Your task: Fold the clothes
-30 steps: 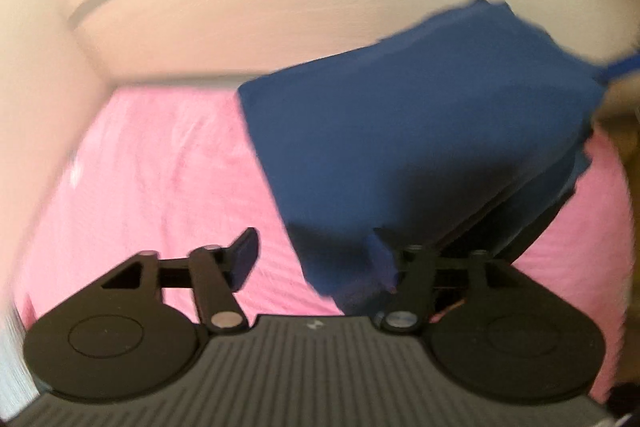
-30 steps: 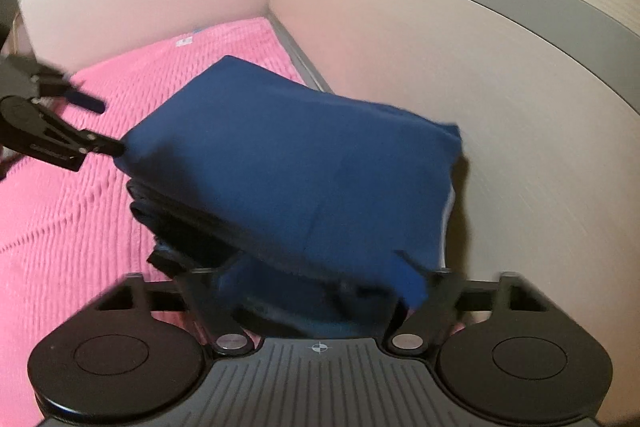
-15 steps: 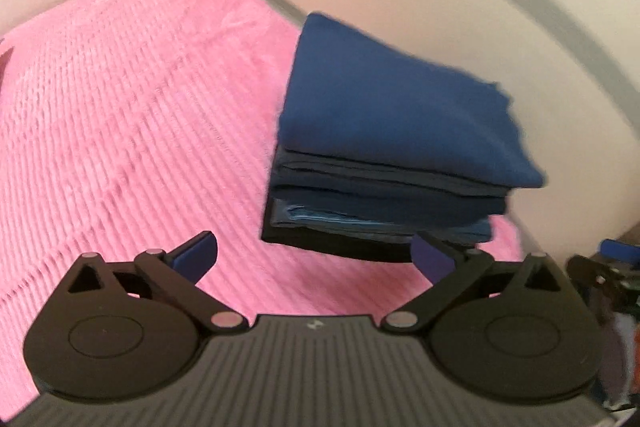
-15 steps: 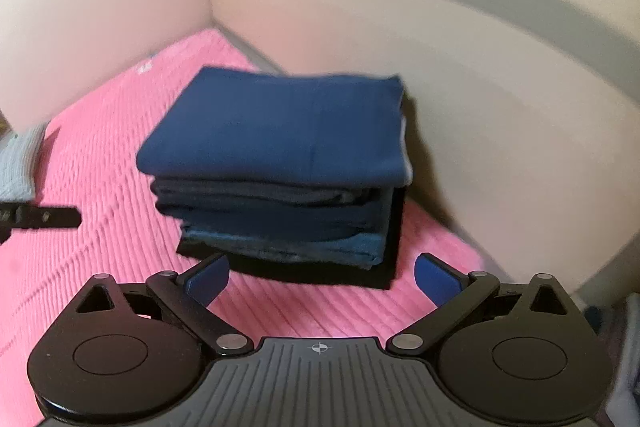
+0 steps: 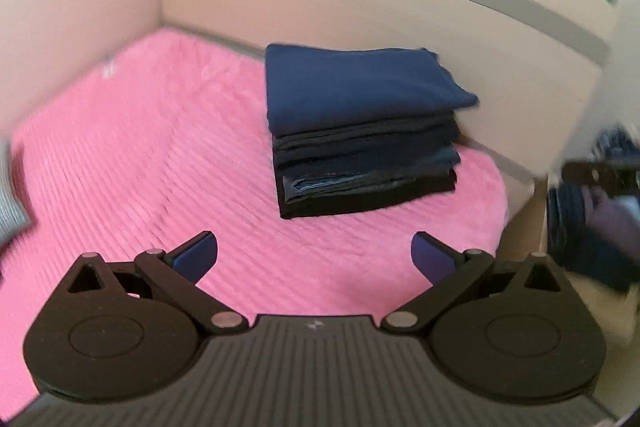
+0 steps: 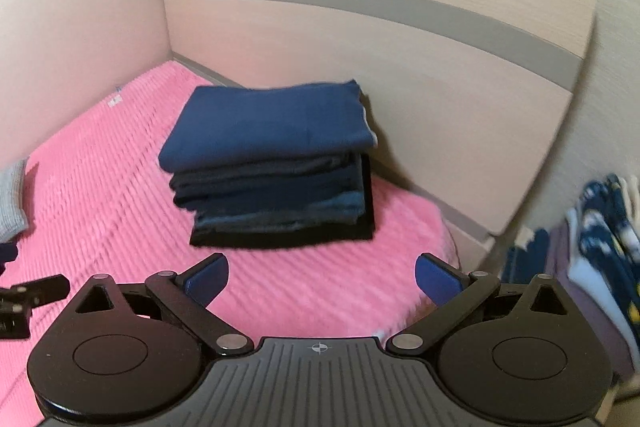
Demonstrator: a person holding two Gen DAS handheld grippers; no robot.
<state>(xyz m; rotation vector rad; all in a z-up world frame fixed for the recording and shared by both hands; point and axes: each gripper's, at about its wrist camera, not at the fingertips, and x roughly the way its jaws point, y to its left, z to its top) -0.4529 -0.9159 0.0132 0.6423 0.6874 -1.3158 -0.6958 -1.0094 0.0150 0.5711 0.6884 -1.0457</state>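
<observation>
Now, in the left wrist view, the left tool (image 5: 314, 254), which gripped the blue garment (image 5: 360, 89) a second ago, gapes empty; that garment tops the stack (image 5: 366, 163) at centre frame on the pink bed (image 5: 140, 155). In the right wrist view, the right tool (image 6: 320, 281) is likewise wide and empty, so this piece looks done; unfolded clothes (image 6: 592, 227) wait at right.

No legible text or labels.

The blue garment (image 5: 360, 87), a second ago hanging between both tongs, now lies flat on top of the stack of folded clothes (image 6: 276, 195) at the far side of the pink bed (image 5: 160, 167). The left tongs (image 5: 314, 254) no longer pinch its corner; their jaws stand wide with nothing between them. The right tongs (image 6: 322, 277) are likewise released and wide apart. Both have drawn back to the near side, clear of the stack.
</observation>
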